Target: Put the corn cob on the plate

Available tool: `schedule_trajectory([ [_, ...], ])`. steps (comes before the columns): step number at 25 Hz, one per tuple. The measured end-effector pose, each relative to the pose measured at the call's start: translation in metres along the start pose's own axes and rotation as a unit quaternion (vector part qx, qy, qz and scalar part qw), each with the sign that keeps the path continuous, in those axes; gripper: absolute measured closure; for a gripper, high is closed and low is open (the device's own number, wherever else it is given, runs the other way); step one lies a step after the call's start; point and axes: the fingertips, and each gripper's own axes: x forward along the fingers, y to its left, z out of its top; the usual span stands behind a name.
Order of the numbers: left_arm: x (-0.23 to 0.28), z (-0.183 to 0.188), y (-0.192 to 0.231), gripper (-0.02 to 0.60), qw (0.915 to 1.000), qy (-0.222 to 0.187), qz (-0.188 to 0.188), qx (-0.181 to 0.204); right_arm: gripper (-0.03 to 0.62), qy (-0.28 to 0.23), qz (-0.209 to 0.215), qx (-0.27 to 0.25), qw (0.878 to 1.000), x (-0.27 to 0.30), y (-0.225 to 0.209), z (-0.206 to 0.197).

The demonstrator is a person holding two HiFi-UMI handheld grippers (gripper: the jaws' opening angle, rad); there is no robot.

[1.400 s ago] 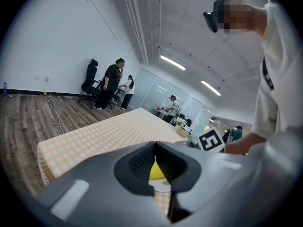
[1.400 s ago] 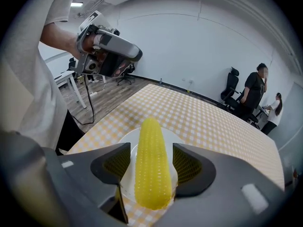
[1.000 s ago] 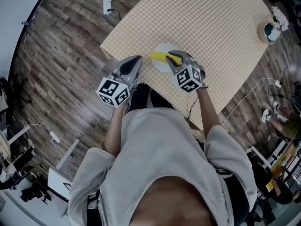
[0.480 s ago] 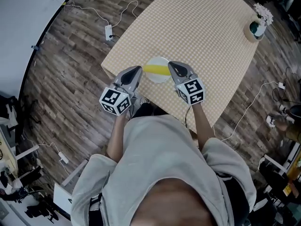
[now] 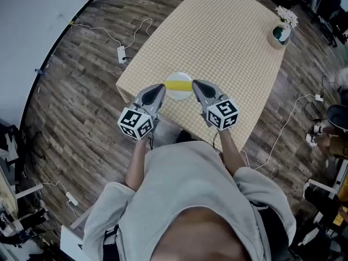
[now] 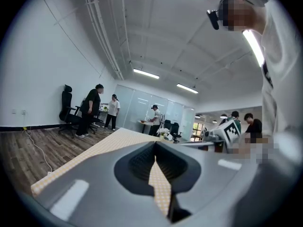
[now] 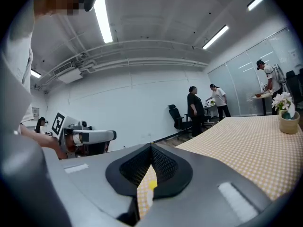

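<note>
Left of the plate (image 5: 180,94), the left gripper (image 5: 159,87) hangs over the table (image 5: 228,42) edge, jaws together, holding nothing. On the plate lies the corn cob (image 5: 178,85), crosswise. Right of the plate, the right gripper (image 5: 196,84) is likewise closed and empty.

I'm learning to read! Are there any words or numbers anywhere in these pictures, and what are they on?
No words or numbers can be read anywhere.
The white cube with black square patterns on the left tongs and the matching cube on the right tongs carry coded markers, not letters.
</note>
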Motion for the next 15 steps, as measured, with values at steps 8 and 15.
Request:
schedule_trajectory([
  [8,-0.091,-0.013,-0.018,0.574,1.0,-0.009,0.0,-0.002,0.595,-0.037,-0.026,0.014,0.999,-0.035,0.076,0.002],
  [15,-0.157,-0.032,-0.047,0.574,0.9999,-0.008,-0.012,-0.006,0.595,-0.031,-0.046,-0.004,0.998,-0.068,0.144,-0.02],
])
